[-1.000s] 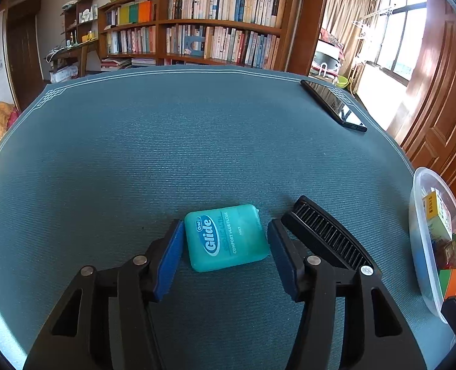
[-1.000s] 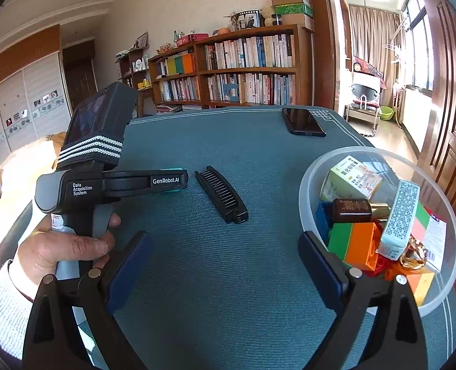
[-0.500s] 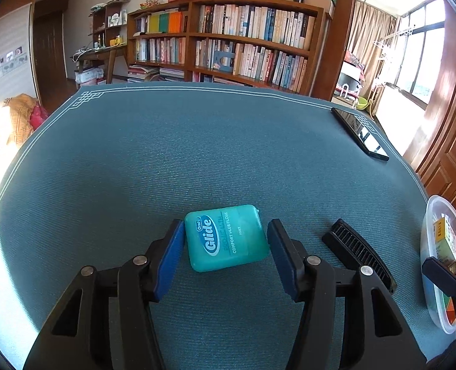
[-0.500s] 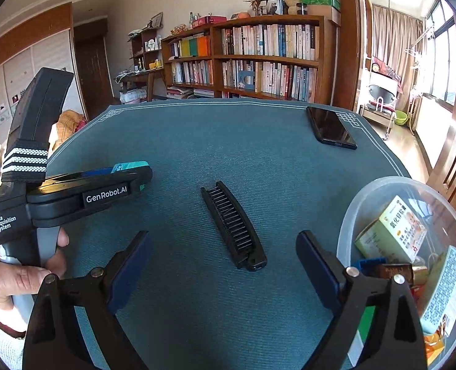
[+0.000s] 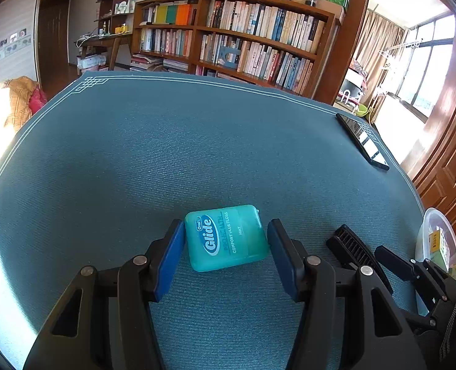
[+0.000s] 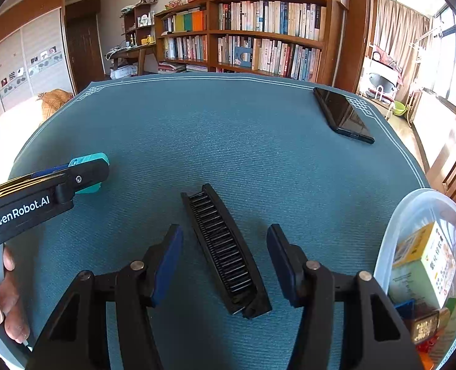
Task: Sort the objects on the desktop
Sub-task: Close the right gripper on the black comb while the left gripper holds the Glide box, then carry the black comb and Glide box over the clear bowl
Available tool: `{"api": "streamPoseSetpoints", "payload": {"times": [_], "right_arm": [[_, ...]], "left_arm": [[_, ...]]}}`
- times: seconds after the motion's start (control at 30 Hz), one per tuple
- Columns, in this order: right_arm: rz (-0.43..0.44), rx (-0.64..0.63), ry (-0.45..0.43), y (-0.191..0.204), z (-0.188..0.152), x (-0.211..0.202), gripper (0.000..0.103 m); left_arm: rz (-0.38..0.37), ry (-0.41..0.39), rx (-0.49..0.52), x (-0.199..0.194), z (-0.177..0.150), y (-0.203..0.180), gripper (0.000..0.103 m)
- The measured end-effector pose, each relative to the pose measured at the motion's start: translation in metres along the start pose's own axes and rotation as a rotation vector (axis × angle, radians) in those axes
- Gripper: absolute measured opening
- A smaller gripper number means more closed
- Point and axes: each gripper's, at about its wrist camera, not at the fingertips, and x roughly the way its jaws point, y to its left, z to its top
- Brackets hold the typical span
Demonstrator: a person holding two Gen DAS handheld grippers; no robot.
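**Close square on the comb, keep the floss clamped**

Right gripper (image 6: 225, 256) sits over the black comb (image 6: 225, 246) w/ jaws closing, the comb between them – the pads aren't on it yet, there's a gap each side. The comb lies flat on the teal table mat (image 6: 228, 141), angled across the jaw line, its near end pointing toward the right finger. The grip will probably go better if the wrist is rolled so the pads meet the comb's long edges squarely; a skewed pinch on something this thin and long is likely to spin it or pop it out. Stay low – the pads need to catch the sides, not ride over the top.

Left gripper (image 5: 226, 240) has the green floss box (image 5: 226, 237) between its pads, seemingly clamped on both sides; from the right wrist view the box looks lifted off the mat, tho that's hard to confirm. Hold it steady, no squeezing harder.

The clear plastic bowl (image 6: 413, 215) w/ already-sorted boxes stands just right of the comb, so both items probably go there. The phone (image 6: 342, 115) lies well apart at the far right edge – leave it.
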Motion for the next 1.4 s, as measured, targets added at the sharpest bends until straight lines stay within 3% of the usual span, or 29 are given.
{"api": "streamPoseSetpoints", "payload": {"times": [0.1, 0.23, 0.37, 0.63, 0.9, 1.4], "right_arm": [[0.001, -0.008, 0.024, 0.001, 0.000, 0.005, 0.056], [-0.003, -0.045, 0.024, 0.007, -0.001, 0.006, 0.040], [-0.025, -0.088, 0.018, 0.017, -0.002, 0.004, 0.031], [0.004, -0.037, 0.012, 0.016, -0.005, -0.005, 0.030], [0.004, 0.025, -0.049, 0.011, -0.009, -0.033, 0.030], [-0.111, 0.211, -0.167, -0.047, -0.020, -0.108, 0.030]], "left_arm": [[-0.008, -0.001, -0.001, -0.001, 0.000, -0.001, 0.059], [-0.011, 0.003, -0.008, -0.001, -0.001, -0.001, 0.059], [-0.019, 0.005, -0.010, -0.002, -0.001, -0.001, 0.059], [-0.057, -0.002, -0.014, -0.005, -0.001, -0.002, 0.059], [-0.090, -0.010, 0.018, -0.008, -0.003, -0.014, 0.059], [-0.140, -0.010, 0.065, -0.013, -0.007, -0.035, 0.059]]}}
